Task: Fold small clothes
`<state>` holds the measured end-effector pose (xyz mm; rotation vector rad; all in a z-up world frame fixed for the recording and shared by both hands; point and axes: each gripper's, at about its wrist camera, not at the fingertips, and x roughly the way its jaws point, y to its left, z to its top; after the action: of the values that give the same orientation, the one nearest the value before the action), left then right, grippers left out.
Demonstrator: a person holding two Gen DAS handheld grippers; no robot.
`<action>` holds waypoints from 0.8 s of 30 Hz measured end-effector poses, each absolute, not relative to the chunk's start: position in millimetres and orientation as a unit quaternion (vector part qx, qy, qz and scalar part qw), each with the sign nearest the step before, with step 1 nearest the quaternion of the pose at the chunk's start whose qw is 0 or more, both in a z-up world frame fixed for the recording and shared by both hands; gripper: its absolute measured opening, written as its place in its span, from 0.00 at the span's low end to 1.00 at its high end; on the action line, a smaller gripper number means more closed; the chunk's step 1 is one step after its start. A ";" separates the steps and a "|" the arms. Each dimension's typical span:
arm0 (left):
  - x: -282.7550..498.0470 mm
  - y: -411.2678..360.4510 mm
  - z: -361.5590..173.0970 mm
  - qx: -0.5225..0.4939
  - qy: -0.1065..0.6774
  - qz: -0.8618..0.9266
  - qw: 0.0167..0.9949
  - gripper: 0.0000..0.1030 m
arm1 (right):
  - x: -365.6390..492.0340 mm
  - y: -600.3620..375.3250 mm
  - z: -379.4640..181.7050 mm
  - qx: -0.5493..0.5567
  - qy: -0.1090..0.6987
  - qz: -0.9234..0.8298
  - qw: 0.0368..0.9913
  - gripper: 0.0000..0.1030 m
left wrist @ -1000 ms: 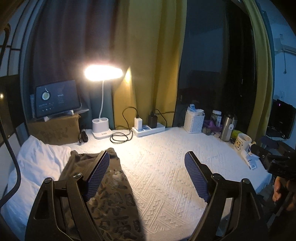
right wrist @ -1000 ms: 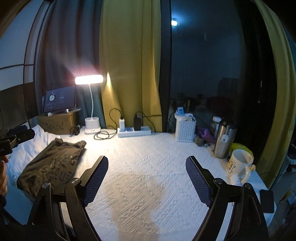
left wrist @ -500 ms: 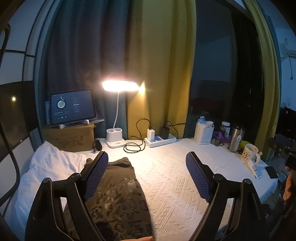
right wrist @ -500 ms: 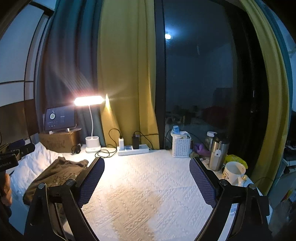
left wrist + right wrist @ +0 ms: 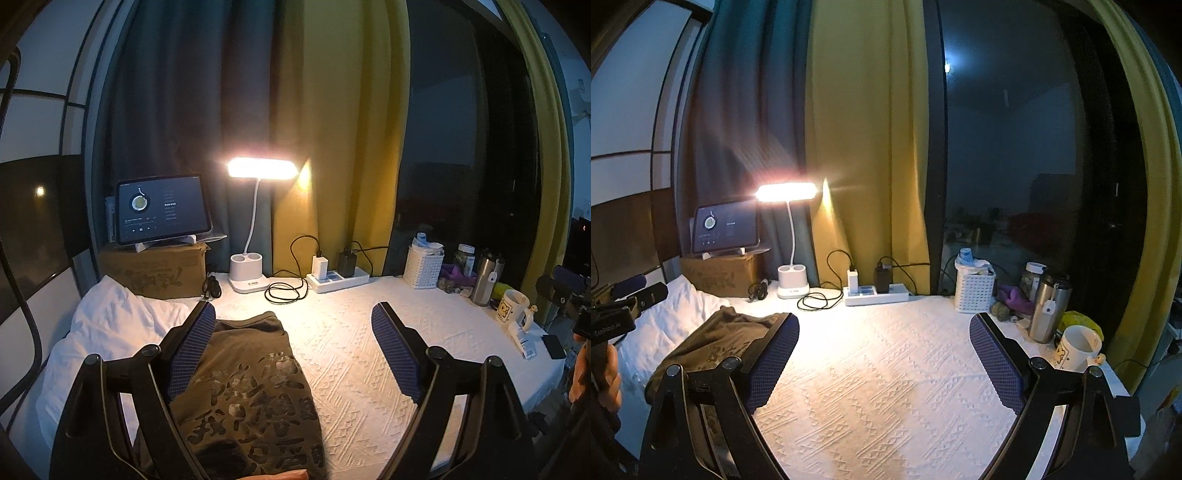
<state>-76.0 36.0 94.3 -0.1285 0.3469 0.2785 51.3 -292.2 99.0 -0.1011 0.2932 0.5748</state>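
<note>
An olive-brown garment with a dark print [image 5: 251, 384] lies on the white textured table cover [image 5: 354, 354], at its left side. It also shows in the right wrist view [image 5: 713, 339]. My left gripper [image 5: 293, 354] is open and empty, held above the garment's near end. My right gripper [image 5: 884, 365] is open and empty above the bare middle of the cover [image 5: 886, 369], to the right of the garment.
A lit desk lamp [image 5: 260, 170], a tablet [image 5: 162, 210] on a cardboard box, a power strip [image 5: 338, 277] with cables, a white basket [image 5: 423, 266], a steel flask [image 5: 485, 280] and a mug [image 5: 511, 308] line the back and right edge. A white pillow [image 5: 107, 332] lies at the left.
Both grippers have tilted up and pulled back, so more curtain and window shows. The garment has not moved and both grippers stay open.
</note>
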 end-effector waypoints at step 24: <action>-74.2 35.4 90.0 -0.067 0.182 0.129 0.972 0.84 | 58.3 -289.0 90.4 -0.050 0.157 0.279 0.946 0.92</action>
<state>-74.2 35.4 90.0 -0.1345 0.3677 0.2611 58.3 -289.0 90.4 -0.1012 0.3204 0.5690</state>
